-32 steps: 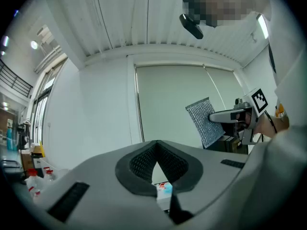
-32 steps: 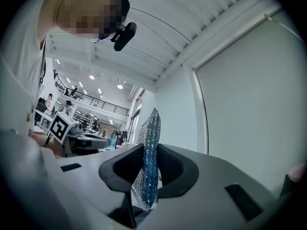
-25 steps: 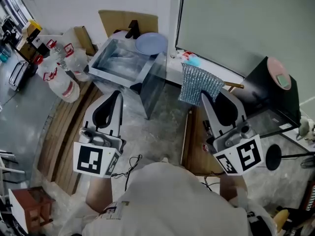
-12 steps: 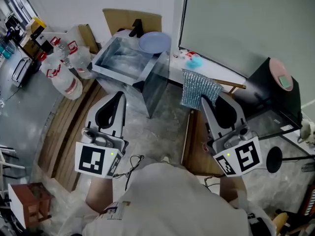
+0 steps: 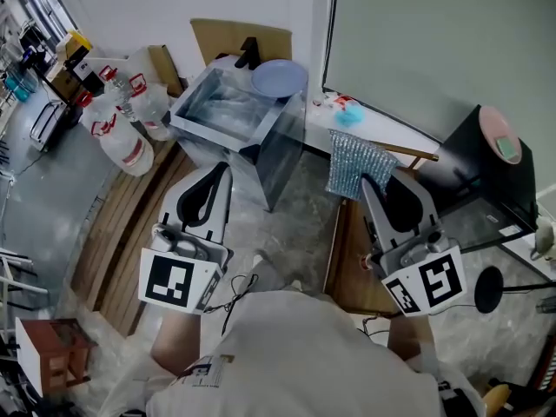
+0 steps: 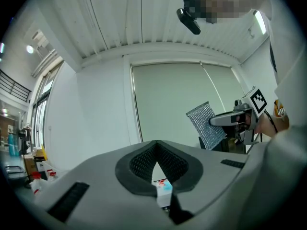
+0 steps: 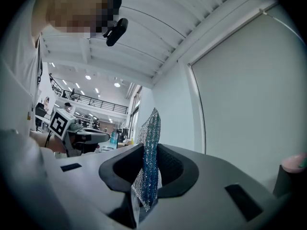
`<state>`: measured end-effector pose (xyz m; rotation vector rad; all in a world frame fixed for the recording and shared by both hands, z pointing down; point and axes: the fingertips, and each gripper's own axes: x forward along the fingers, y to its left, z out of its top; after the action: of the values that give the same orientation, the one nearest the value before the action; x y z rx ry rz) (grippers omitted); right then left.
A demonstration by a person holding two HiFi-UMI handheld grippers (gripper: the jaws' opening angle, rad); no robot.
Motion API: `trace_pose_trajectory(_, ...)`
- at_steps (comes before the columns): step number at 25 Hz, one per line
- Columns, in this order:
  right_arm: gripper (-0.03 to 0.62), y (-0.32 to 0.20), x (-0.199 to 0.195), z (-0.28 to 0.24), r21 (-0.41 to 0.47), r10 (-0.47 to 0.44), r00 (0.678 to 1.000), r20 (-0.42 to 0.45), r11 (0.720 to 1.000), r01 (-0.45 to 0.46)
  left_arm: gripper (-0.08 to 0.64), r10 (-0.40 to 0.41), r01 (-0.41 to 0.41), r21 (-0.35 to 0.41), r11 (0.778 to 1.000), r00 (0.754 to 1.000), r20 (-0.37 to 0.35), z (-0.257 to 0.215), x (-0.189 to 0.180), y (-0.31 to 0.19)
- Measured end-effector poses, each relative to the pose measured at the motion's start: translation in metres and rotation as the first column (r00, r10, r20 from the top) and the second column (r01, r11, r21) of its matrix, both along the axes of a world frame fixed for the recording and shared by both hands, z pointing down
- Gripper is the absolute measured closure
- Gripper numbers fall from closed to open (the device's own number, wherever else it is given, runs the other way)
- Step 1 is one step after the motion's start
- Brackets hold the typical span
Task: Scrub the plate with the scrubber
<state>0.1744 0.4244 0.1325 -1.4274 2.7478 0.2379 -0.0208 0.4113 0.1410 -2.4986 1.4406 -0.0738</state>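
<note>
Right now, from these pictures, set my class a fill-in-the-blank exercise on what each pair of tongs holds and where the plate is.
The right tongs are shut on the silvery ____.
The left tongs are shut and hold ____.
The blue ____ rests on a corner of the clear box.
Missing words: scrubber; nothing; plate.

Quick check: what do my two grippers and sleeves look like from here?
Both the left gripper and right gripper are grey, tapering shells with black ribbed pads inside. Each carries a white cube printed with black square markers. The person wears a white top.
</note>
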Motion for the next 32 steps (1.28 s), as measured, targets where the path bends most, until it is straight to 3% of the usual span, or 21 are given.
trace_pose_trajectory(6, 0.488, -0.004, 0.018, -0.001, -0.004, 0.021, 0.999, 0.041, 1.0, -0.021, 0.545, 0.003, -0.003, -0.007, 1.0, 1.0, 0.002, 0.001, 0.006, -0.003)
trace_pose_trajectory(16, 0.488, -0.025, -0.005, 0.009, 0.017, 0.008, 1.0, 0.006, 1.0, -0.008, 0.545, 0.009, -0.009, -0.009, 1.0, 1.0, 0.009, 0.014, -0.005, -0.026)
trace_pose_trajectory(22, 0.488, -0.066, -0.016, 0.014, -0.006, 0.028, 1.0, -0.002, 1.0, -0.028, 0.544, 0.061, -0.062, -0.011, 0.998, 0.997, -0.049, 0.006, -0.012, -0.057)
trace_pose_trajectory(27, 0.488, -0.119, -0.036, 0.018, -0.025, 0.02, 1.0, -0.018, 0.999, -0.021, 0.545, 0.044, -0.046, -0.035, 0.998, 0.997, -0.059, 0.009, -0.035, -0.109)
trace_pose_trajectory(32, 0.488, -0.18, -0.058, 0.025, -0.058, 0.012, 0.998, -0.055, 0.998, -0.015, 0.545, 0.083, -0.089, -0.071, 0.993, 0.993, -0.084, 0.011, -0.051, -0.169)
